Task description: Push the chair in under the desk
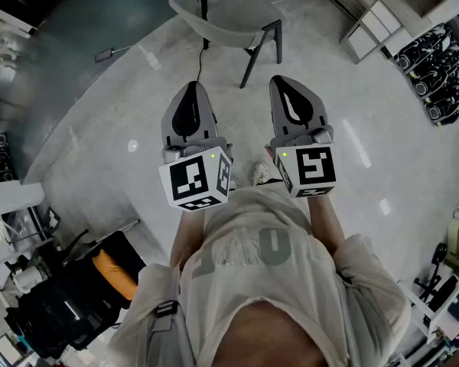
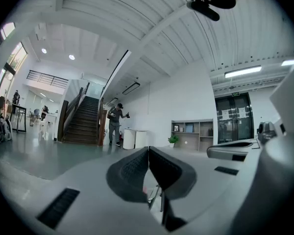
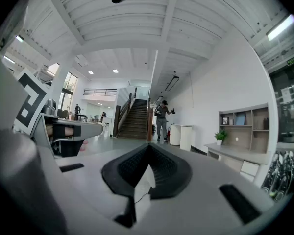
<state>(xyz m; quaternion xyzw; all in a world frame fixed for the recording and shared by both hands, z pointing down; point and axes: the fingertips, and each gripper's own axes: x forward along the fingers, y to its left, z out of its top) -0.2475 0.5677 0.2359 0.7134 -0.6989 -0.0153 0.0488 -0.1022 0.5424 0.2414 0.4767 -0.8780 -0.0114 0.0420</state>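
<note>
A grey shell chair [image 1: 231,15] with black legs stands on the pale floor ahead of me, well beyond both grippers. My left gripper [image 1: 190,90] and right gripper [image 1: 288,84] are held level side by side in front of my chest, neither touching the chair. Both are shut with nothing between the pads. In the left gripper view the jaws [image 2: 148,152] meet, and a bit of the chair's legs [image 2: 156,198] shows under them. The right gripper view shows its jaws [image 3: 149,149] closed too, with the left gripper [image 3: 63,131] beside it. I cannot pick out a desk for certain.
A white shelf unit [image 1: 373,23] stands at the far right wall, with a rack of black gear [image 1: 437,71] near it. A black bag with an orange patch [image 1: 99,275] lies at my left. A cable [image 1: 199,61] trails from the chair. A person [image 3: 161,119] stands far off by the stairs.
</note>
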